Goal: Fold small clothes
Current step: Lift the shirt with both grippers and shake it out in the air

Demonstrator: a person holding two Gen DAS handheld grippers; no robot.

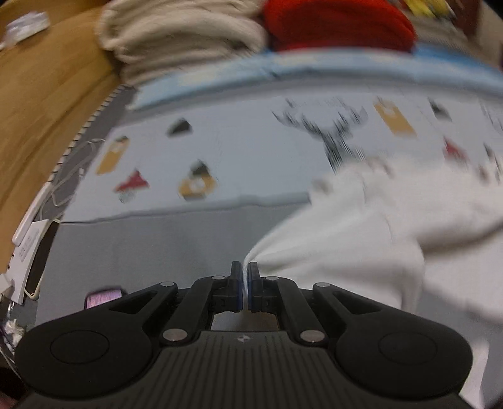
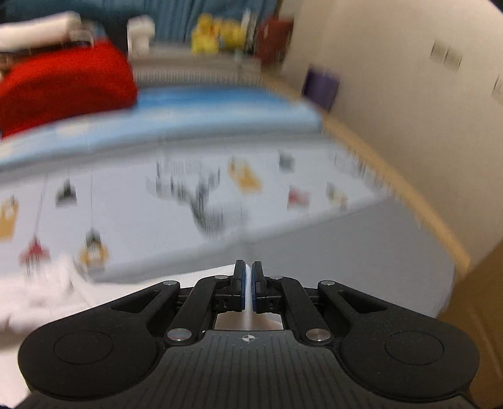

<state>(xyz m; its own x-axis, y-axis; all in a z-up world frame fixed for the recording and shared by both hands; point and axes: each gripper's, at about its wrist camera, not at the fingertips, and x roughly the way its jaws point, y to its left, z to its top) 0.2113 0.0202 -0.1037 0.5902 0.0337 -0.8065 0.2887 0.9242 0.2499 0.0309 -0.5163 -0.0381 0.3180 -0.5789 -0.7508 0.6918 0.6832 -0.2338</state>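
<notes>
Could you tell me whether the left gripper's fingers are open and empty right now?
No, the left gripper is shut on a pinch of the white garment.

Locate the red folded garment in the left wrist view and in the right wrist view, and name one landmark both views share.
Left wrist view: the red folded garment sits at the top, right of centre, beside a beige folded pile.
Right wrist view: it fills the upper left, on the blue strip of bedding.
Shared landmark: the black reindeer print on the pale sheet, below the garment in both.
</notes>
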